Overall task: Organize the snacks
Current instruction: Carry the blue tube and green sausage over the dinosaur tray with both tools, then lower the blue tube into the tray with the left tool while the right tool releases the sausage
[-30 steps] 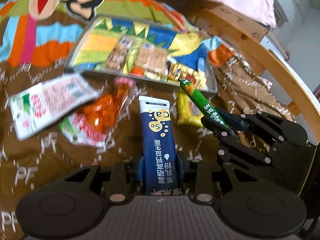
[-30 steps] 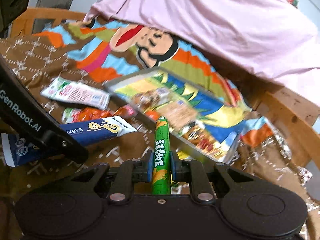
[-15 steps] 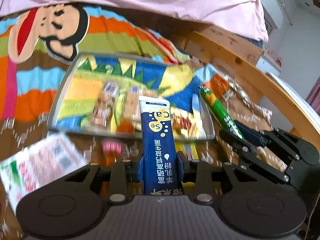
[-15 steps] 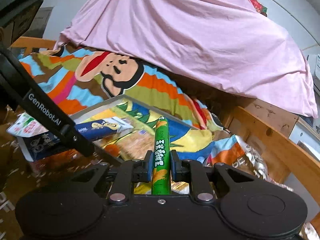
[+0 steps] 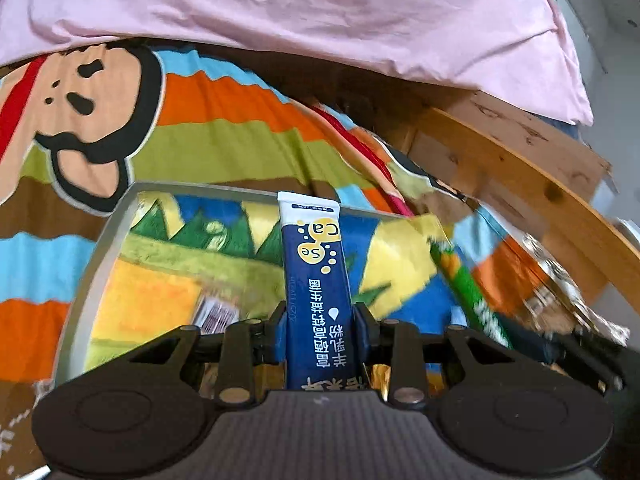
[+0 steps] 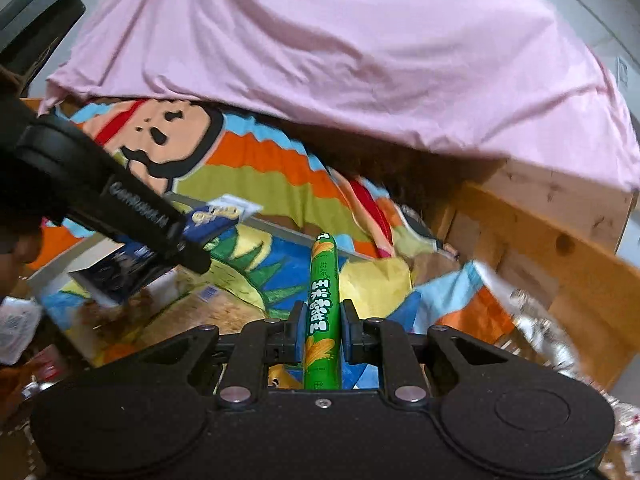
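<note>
A dark blue sachet (image 5: 317, 292) with a white sealed top, yellow bubbles marked "Ca" and "Se" and white Chinese print stood clamped upright, raised above the grey-rimmed tray (image 5: 92, 248) with its colourful cartoon lining. To the sachet's right, a slim green corn sausage stick (image 6: 322, 300) with white characters and corn pictures was held likewise over the tray's right part.

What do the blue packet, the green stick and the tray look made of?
Blue packet: probably glossy printed plastic film, flat, with a sealed white end. Green stick: shiny plastic casing, with highlights along its round body. Tray: likely metal, judging by its plain grey rim.
</note>
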`<state>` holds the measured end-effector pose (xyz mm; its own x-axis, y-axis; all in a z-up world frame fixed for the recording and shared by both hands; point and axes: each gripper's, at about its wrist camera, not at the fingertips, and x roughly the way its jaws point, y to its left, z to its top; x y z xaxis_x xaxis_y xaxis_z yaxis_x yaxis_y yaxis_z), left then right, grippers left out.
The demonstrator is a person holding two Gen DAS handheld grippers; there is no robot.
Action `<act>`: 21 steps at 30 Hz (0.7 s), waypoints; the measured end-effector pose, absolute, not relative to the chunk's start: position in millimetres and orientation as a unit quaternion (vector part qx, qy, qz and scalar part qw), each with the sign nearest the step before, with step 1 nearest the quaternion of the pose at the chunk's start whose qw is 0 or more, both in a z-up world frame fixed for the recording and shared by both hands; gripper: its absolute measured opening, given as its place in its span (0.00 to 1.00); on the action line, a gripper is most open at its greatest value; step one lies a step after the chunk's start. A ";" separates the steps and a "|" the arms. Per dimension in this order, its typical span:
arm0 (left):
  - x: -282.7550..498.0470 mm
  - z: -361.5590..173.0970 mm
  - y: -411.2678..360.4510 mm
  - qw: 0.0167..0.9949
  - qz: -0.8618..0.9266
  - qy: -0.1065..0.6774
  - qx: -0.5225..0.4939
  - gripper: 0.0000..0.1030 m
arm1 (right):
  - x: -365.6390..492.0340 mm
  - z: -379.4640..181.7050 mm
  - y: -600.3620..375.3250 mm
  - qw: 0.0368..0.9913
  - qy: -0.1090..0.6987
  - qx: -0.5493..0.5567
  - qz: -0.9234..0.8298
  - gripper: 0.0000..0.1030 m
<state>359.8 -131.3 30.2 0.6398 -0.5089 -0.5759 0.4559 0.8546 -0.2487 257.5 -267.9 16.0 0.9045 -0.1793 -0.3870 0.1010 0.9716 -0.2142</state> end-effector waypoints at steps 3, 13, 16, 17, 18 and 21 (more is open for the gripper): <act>371.0 22.9 -146.1 0.906 -0.270 0.324 -0.034 0.34 | 267.5 7.6 -276.3 0.969 0.223 -0.077 -0.077 0.18; 374.7 -5.0 -180.9 0.898 -0.291 0.329 -0.019 0.34 | 275.8 -9.6 -292.2 0.961 0.257 -0.049 -0.093 0.18; 372.7 -9.5 -185.0 0.900 -0.293 0.324 -0.009 0.34 | 277.1 -13.2 -292.2 0.959 0.263 -0.049 -0.093 0.18; 371.6 -10.6 -185.6 0.901 -0.293 0.319 -0.004 0.35 | 277.3 -14.5 -292.1 0.959 0.265 -0.047 -0.093 0.18; 370.5 -10.8 -187.2 0.902 -0.293 0.316 -0.001 0.35 | 277.7 -15.2 -292.3 0.958 0.266 -0.044 -0.094 0.18; 365.7 -12.9 -190.3 0.908 -0.291 0.302 0.017 0.35 | 278.5 -18.0 -292.0 0.957 0.270 -0.037 -0.097 0.18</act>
<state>365.7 -190.3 -12.9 0.6481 -0.5189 -0.5574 0.5393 0.8295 -0.1452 278.5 -292.0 -18.0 0.8352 -0.2051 -0.5104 0.1656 0.9786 -0.1222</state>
